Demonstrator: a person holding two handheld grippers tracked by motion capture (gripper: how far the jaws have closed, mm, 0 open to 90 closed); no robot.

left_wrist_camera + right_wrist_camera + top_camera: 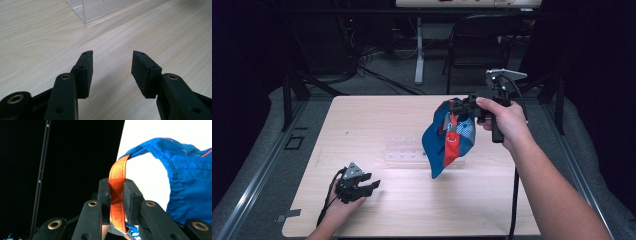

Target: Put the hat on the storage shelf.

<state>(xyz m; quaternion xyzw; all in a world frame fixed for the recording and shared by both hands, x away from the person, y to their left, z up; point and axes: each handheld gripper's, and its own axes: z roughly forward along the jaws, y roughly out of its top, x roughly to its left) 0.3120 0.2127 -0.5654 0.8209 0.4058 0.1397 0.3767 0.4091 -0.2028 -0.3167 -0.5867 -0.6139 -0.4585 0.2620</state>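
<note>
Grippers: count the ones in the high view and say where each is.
2. The left gripper rests low on the table at near left, jaws open. The right gripper is raised at right, clamped on the blue bag's orange strap.

No text, label, brand, number or sign is readable on anything in these pictures.

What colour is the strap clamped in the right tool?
Orange strap, clearest in the right gripper view.
</note>
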